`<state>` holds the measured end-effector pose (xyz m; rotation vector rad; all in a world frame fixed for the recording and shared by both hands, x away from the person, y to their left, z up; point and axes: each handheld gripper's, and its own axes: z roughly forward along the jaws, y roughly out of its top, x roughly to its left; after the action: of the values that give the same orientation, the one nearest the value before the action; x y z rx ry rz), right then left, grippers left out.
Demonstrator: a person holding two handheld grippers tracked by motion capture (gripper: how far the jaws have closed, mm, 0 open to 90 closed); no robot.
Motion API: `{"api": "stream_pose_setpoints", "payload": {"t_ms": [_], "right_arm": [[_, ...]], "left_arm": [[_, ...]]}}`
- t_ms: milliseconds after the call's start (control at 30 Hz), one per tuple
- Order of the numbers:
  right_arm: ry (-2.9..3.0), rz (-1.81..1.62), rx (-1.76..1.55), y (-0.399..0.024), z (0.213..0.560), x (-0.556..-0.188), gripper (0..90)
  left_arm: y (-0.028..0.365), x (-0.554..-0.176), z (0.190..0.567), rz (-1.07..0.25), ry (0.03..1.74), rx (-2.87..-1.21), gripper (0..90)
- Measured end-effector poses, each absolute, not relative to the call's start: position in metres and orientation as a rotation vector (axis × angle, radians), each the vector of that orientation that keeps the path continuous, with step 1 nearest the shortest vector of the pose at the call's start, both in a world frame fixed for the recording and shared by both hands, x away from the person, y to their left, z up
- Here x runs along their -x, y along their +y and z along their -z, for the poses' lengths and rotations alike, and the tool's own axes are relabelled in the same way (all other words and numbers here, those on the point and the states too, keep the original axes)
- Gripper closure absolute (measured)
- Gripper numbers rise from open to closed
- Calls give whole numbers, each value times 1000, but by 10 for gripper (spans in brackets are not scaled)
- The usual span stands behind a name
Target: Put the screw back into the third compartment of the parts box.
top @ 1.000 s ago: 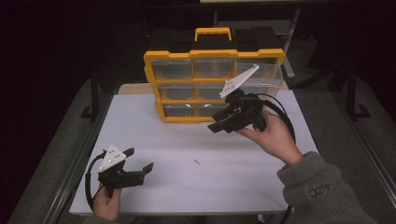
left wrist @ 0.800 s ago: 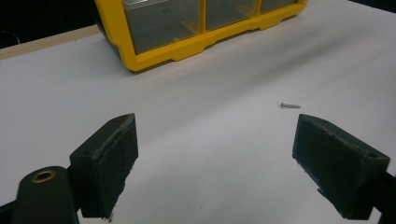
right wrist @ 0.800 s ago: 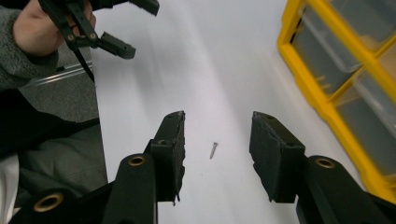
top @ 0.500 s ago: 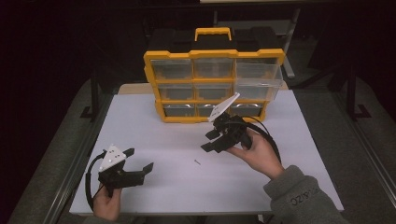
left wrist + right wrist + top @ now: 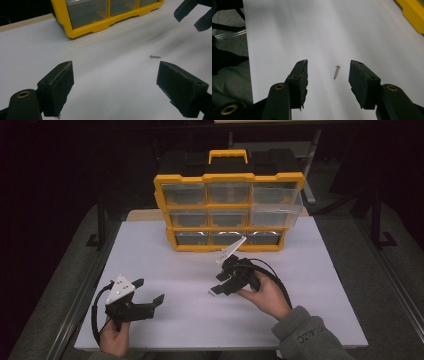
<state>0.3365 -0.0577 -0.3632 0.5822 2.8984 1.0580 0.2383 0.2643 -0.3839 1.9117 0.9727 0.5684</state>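
One screw (image 5: 336, 72) on my tabletop (image 5: 310, 285). One yellow organiser case (image 5: 228, 212), nine clear drawers in three rows of three, one carry handle (image 5: 228, 156). Two grippers in my hands: left gripper (image 5: 149, 291), right gripper (image 5: 220, 282).

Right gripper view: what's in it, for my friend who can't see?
A small screw lies on the white table between the right gripper's two open black jaws. A yellow box corner shows at top right.
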Motion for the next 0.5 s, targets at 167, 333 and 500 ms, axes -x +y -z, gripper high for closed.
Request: {"api": "stream_pose_setpoints", "payload": {"t_ms": [167,333,500], "right_arm": [[2902,-1037,-595,-52,380,-338,495],[2909,-1020,-602,-46,394,-341,519],[2929,-1001,-635,-40,406,-344,547]], "left_arm": [[265,-238,384,-569,973,-1910,138],[265,-238,384,-569,971,-1910,138],[265,-238,384,-567,973,-1906,138]]}}
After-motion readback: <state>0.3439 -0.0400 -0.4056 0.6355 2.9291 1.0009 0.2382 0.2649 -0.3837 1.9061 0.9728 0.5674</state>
